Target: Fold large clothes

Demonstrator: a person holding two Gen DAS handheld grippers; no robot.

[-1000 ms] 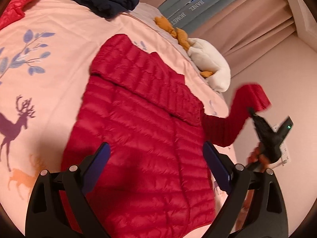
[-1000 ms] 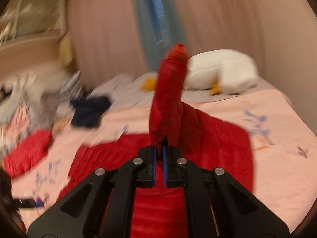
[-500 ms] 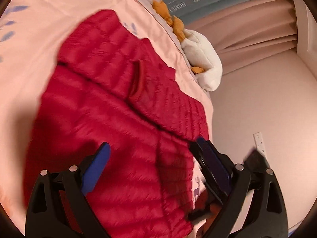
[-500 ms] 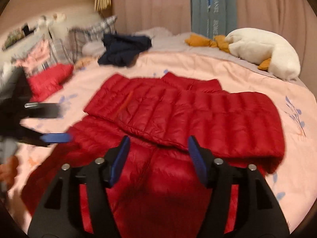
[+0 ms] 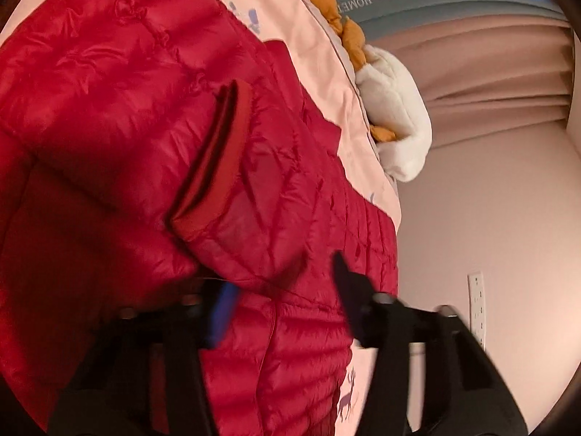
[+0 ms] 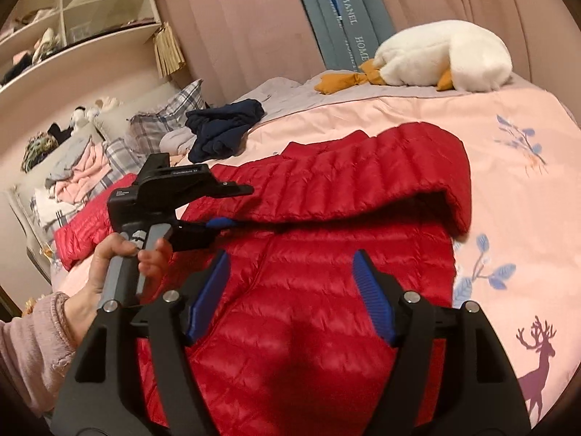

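Since a second ago the sleeve that the right tongs [image 6: 290,290] held up has been let go and now lies folded across the red down jacket [image 6: 326,309], its cuff [image 5: 218,152] ahead of the left tongs [image 5: 279,294]. Left tongs, gripped by a hand [image 6: 120,254] in a pink sleeve, are closing over a fold of jacket fabric between the pads without yet clamping it. Right tongs are opening with nothing pinched, poised over the jacket spread on the pink bed cover [image 6: 508,189], a white plush goose [image 6: 443,58] far beyond.
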